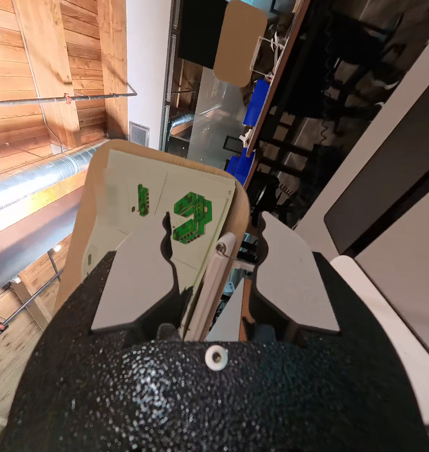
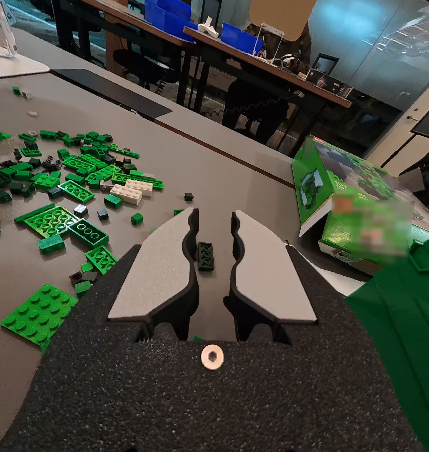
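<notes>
The dark green plate (image 2: 205, 256), a small two-by-four piece lying studs down on the grey surface (image 2: 233, 176), sits between the fingers of my right gripper (image 2: 214, 221), close to the left finger; I cannot tell if it touches it. That gripper is open, its jaws standing apart on either side of the plate and holding nothing. Just left of it I see a bright green studded plate (image 2: 38, 315) and, farther out, a loose scatter of green, dark and grey bricks (image 2: 69, 176) with two white bricks (image 2: 133, 190) at its near edge. A single small dark cube (image 2: 188, 196) lies alone just beyond the fingertips. To the right, a green set box (image 2: 350, 195) rests tilted on the surface, and a green sheet or flap (image 2: 404, 342) fills the near right corner of the view. Beyond are dark-framed tables with blue bins (image 2: 240, 36). My left gripper (image 1: 214, 217) is raised and turned on its side, jaws wide apart, empty. Between its fingers stands the white edge of a stand (image 1: 213, 281), and past the left finger an open instruction booklet (image 1: 172, 208) with green model pictures rests on it. Behind it I see a silver duct (image 1: 37, 176) and a wooden ceiling (image 1: 49, 61).
</notes>
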`<act>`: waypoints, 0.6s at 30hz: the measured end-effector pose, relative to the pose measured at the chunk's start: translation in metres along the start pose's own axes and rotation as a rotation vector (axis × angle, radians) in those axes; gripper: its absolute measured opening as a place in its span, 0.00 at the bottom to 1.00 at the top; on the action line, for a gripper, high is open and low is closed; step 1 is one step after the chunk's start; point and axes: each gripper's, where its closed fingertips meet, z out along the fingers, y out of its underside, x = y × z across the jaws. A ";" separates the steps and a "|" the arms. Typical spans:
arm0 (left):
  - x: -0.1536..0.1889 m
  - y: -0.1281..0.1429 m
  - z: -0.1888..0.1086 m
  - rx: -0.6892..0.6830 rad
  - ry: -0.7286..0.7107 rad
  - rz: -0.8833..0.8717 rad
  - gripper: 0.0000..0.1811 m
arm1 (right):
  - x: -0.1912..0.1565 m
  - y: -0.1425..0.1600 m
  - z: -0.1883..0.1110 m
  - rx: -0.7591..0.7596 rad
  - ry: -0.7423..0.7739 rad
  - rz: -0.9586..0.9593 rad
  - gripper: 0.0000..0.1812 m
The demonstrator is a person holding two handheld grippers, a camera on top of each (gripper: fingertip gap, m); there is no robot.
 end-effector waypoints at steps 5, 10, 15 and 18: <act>-0.003 0.007 0.030 -0.029 0.037 -0.039 0.33 | 0.001 0.006 0.002 -0.050 0.029 -0.111 0.13; 0.002 0.012 0.045 -0.037 0.107 -0.012 0.24 | -0.003 0.011 0.005 -0.088 0.035 -0.188 0.13; 0.009 0.018 0.051 -0.052 0.155 0.010 0.22 | -0.006 0.010 0.006 -0.083 0.015 -0.167 0.13; 0.013 0.021 0.054 -0.066 0.159 0.033 0.20 | -0.006 0.006 0.004 -0.051 0.003 -0.112 0.13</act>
